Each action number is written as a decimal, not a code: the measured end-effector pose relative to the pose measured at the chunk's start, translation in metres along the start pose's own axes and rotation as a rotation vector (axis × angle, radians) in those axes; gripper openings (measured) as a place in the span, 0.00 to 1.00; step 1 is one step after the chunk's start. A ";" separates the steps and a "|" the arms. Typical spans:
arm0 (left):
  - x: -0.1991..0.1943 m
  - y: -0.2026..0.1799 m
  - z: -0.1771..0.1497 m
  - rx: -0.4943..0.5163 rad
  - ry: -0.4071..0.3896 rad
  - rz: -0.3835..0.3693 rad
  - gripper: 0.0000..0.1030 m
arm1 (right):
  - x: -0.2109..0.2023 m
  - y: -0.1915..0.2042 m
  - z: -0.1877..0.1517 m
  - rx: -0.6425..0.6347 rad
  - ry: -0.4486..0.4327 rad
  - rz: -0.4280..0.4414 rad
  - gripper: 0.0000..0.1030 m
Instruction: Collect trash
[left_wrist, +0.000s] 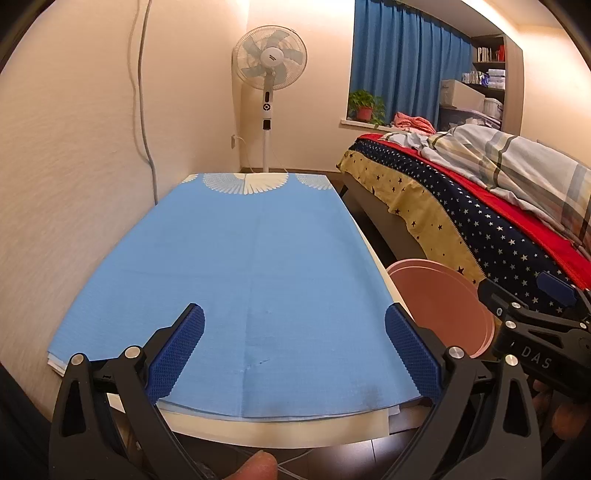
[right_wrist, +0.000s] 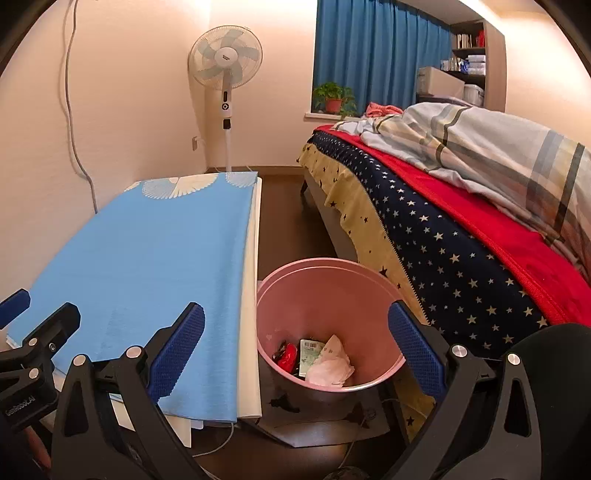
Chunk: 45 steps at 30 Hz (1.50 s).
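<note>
— Where's the trash?

— In the pink wastebasket on the floor, between the counter and the bed: a white crumpled paper, a green-printed wrapper and a red wrapper lie at its bottom.

— And the claws?

— The right claw is spread wide above the basket, holding nothing. The left claw is likewise wide apart and empty, over the blue cloth covering the counter.
</note>
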<state>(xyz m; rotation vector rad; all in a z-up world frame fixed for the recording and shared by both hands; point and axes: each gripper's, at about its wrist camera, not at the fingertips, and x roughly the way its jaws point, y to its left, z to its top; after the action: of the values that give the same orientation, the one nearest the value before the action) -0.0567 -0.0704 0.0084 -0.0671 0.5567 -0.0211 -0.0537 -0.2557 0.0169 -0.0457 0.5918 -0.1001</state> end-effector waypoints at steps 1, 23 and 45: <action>0.000 0.001 0.000 -0.002 0.000 0.001 0.92 | 0.000 0.001 0.000 0.000 0.001 0.005 0.95; 0.002 0.004 -0.003 -0.019 0.022 -0.004 0.92 | 0.000 0.005 -0.001 -0.022 -0.004 0.000 0.95; 0.001 0.003 -0.004 -0.030 0.017 -0.010 0.92 | 0.000 0.004 -0.001 -0.020 0.001 0.001 0.95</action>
<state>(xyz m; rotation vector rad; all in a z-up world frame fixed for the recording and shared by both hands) -0.0577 -0.0680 0.0044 -0.0989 0.5736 -0.0236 -0.0541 -0.2520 0.0155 -0.0647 0.5937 -0.0938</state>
